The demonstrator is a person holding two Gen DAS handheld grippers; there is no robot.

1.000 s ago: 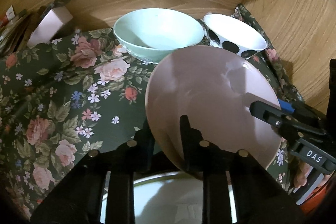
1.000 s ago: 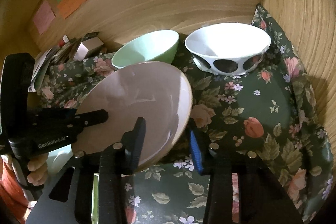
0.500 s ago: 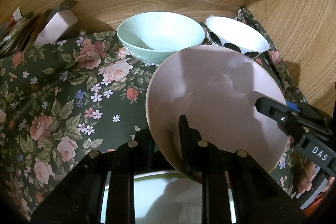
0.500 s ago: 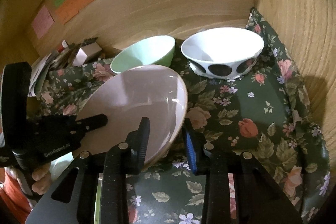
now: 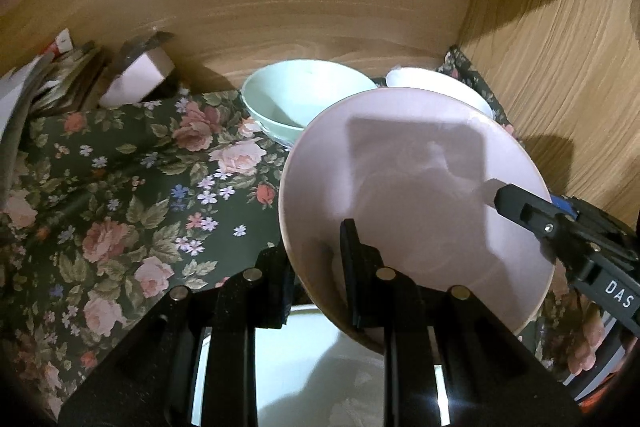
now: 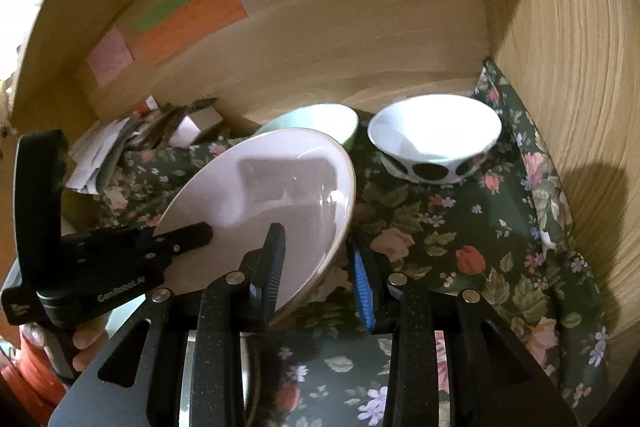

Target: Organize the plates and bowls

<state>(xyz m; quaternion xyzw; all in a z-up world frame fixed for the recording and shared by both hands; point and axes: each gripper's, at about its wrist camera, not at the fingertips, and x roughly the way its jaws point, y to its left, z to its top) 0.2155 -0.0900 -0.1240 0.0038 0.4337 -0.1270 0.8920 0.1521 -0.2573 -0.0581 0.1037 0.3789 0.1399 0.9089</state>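
A pink plate (image 5: pixel 416 187) hangs tilted above the floral cloth, held from two sides. My left gripper (image 5: pixel 314 251) is shut on its near rim, one finger on the inside face and one beneath. My right gripper (image 6: pixel 316 243) is shut on the plate (image 6: pixel 272 195) at its right rim, the blue-padded finger underneath. In the left wrist view the right gripper (image 5: pixel 532 201) reaches in from the right. The left gripper (image 6: pixel 192 237) shows at the left of the right wrist view. Behind the plate stand a mint bowl (image 5: pixel 296 95) (image 6: pixel 324 115) and a white bowl with black dots (image 6: pixel 434 135) (image 5: pixel 436 83).
The floral cloth (image 5: pixel 140 187) covers a shelf closed in by a wooden back wall (image 6: pixel 340 27) and right wall (image 6: pixel 580 87). Papers and a small box (image 5: pixel 140 75) are piled at the back left. A pale dish (image 5: pixel 320 379) lies under the left gripper. A hand (image 6: pixel 88 343) grips the left tool.
Both grippers have risen with the pink plate between them. The two bowls now sit lower and farther off in both views, and more of the back wall shows.
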